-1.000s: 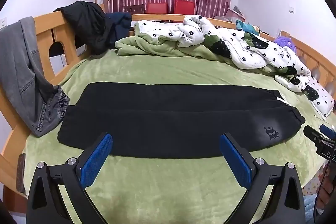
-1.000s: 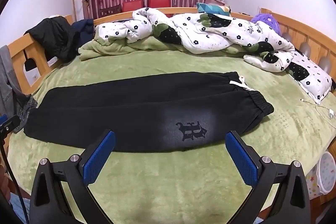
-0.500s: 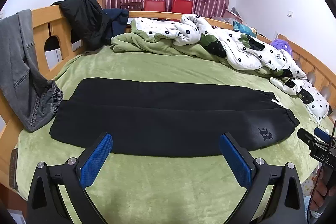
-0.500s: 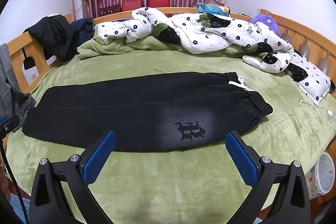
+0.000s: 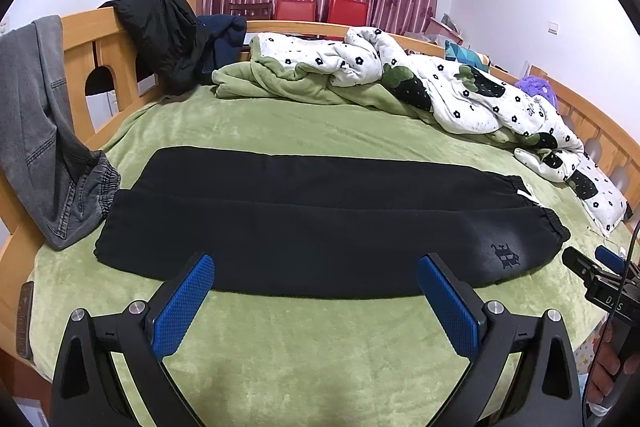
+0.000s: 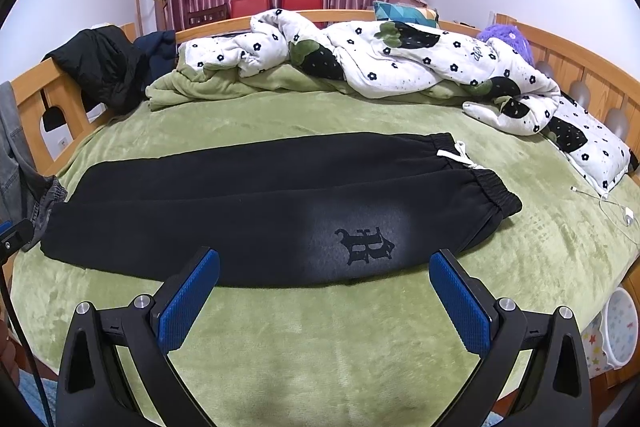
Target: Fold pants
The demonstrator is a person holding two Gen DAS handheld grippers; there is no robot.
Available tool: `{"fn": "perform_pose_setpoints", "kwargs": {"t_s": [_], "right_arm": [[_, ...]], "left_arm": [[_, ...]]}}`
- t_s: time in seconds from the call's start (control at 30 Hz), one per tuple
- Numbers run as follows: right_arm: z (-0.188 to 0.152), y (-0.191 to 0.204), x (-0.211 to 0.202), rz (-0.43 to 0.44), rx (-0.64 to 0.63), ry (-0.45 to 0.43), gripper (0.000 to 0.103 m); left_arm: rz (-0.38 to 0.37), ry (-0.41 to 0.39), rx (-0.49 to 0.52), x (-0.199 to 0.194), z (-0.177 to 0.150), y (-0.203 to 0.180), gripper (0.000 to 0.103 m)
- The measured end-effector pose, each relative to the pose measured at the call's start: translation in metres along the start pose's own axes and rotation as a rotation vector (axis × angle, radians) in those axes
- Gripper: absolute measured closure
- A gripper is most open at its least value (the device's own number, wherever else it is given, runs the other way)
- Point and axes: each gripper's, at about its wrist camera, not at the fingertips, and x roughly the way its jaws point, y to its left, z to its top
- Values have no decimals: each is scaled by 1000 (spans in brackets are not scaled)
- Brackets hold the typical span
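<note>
Black pants (image 5: 312, 223) lie flat across the green bed, legs side by side, cuffs to the left and waistband to the right; they also show in the right wrist view (image 6: 260, 211). A dark logo (image 6: 364, 241) marks the near leg by the waist, and a white drawstring (image 6: 460, 157) lies at the waistband. My left gripper (image 5: 316, 273) is open and empty, above the bed just short of the pants' near edge. My right gripper (image 6: 324, 267) is open and empty, near the logo end. The right gripper also shows at the right edge of the left wrist view (image 5: 592, 267).
A rumpled floral quilt (image 5: 440, 83) and green blanket (image 6: 208, 87) lie along the far side. Grey jeans (image 5: 36, 131) and a black jacket (image 5: 164, 35) hang on the wooden frame (image 5: 80, 39). A charger cable (image 6: 612, 205) lies at right. A remote (image 5: 25, 323) sits at the left edge.
Both grippers stay open. The left view has shifted slightly, with the pants sitting a little closer to my left fingertips. The right view is almost unchanged.
</note>
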Motion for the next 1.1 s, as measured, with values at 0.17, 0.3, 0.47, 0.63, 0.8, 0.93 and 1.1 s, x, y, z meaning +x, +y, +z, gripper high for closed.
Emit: {"fn": "perform_pose_setpoints", "kwargs": {"t_s": [0.17, 0.3, 0.47, 0.63, 0.8, 0.93, 1.1], "right_arm": [[0, 0, 1, 0, -2, 0, 0], [-1, 1, 1, -3, -2, -1, 0], [-2, 0, 2, 3, 3, 3, 0], [-3, 0, 3, 3, 1, 2, 0], [-3, 0, 3, 2, 2, 4, 0], [-3, 0, 3, 2, 1, 3, 0], [-3, 0, 3, 2, 1, 3, 0]], "left_arm": [[-1, -1, -1, 0, 0, -1, 0], [0, -2, 1, 0, 0, -1, 0], [-1, -9, 1, -2, 1, -2, 0], [-2, -10, 0, -3, 0, -3, 0], [-3, -11, 0, -4, 0, -5, 0], [-5, -9, 0, -5, -1, -6, 0], [-9, -11, 1, -7, -2, -9, 0]]}}
